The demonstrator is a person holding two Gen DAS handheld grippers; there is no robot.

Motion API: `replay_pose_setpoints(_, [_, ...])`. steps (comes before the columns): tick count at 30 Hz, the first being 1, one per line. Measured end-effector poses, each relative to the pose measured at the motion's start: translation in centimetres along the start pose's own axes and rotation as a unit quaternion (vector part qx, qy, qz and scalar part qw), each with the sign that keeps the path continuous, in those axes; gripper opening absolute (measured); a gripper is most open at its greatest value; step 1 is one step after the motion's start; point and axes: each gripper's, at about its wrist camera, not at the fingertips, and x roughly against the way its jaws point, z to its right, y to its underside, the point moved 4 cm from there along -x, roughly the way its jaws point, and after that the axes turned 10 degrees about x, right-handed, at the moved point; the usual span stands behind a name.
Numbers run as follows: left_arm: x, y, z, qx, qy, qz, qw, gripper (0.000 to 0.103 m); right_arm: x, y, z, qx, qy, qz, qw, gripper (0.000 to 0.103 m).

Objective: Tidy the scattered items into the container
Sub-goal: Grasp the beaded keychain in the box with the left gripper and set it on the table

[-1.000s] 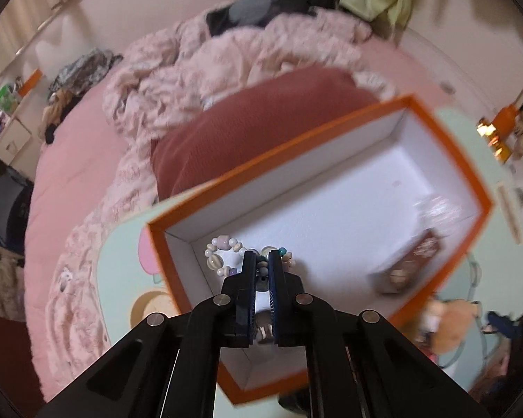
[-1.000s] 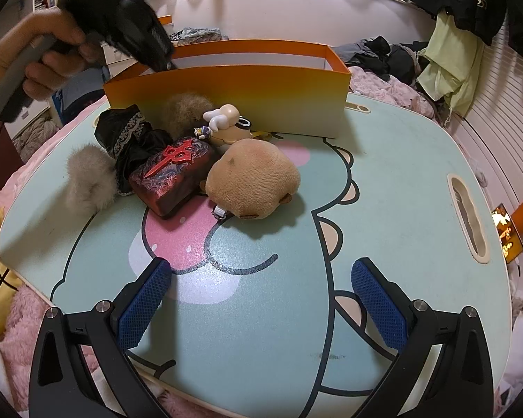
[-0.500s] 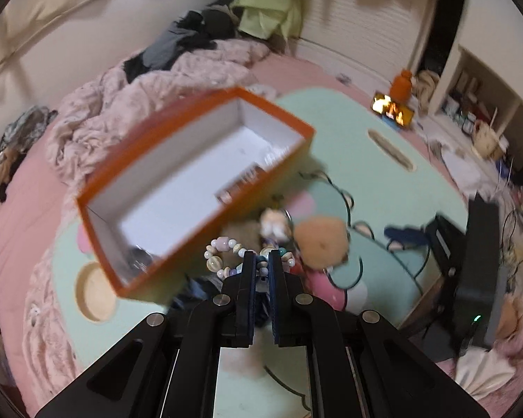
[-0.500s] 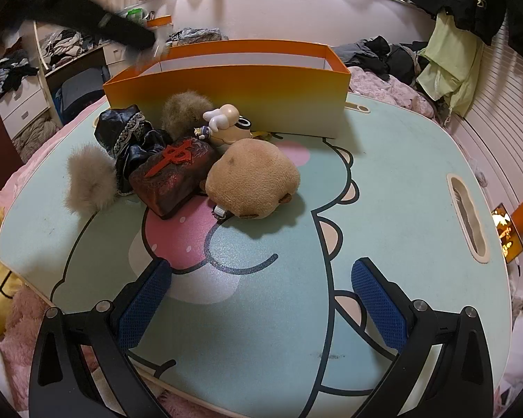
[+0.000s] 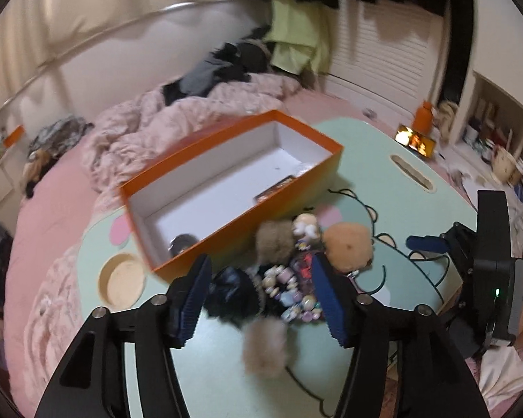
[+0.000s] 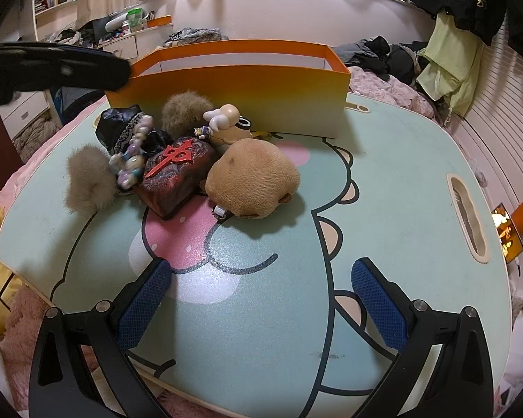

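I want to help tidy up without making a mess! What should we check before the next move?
1. Left gripper free: ok, its jaws are opening and nothing is pinched.
2. Bead bracelet inside the orange box: not ok, it lies outside, next to the red block.
3. Bracelet at rest: cannot tell, it looks blurred.
4. Room in the box: ok, most of its floor is bare.
5. Right gripper ready: ok, jaws open and empty.
6. Other things tidied: not ok, the tan plush and a fur pom-pom sit outside the box.
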Motion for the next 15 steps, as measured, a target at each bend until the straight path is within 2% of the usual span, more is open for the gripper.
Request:
replay_pose_setpoints(1, [0.2, 0.5, -0.5, 0.004, -0.015, 0.006, 0.9999, 0.067, 0.0, 0.0, 0.0, 0.000, 0.000, 0.000, 1.000, 0.103])
replay_pose_setpoints(3, [0.6, 2.1, -1.3, 0.008, -0.067, 0.026, 0.9974, 0.069, 0.0, 0.0, 0.0, 0.000, 0.000, 0.000, 1.000, 0.103])
replay_pose_setpoints(5, [0.9, 3.8, -1.7, 0.007, -0.089, 0.037, 0.9953, 0.071, 0.0, 0.0, 0.0, 0.000, 0.000, 0.000, 1.000, 0.103])
replay_pose_setpoints(10, [-0.1, 7.6, -1.7, 0.053, -0.055, 0.029, 0.9967, 0.074, 0.1, 0.0, 0.0, 0.000, 0.000, 0.000, 1.000, 0.103])
replay_pose_setpoints(15, [-3.1, 9.4, 0.1, 0.046, -0.072, 0.017, 0.9962, 0.074, 0.1, 0.1, 0.1, 0.000, 0.000, 0.000, 1.000, 0.103])
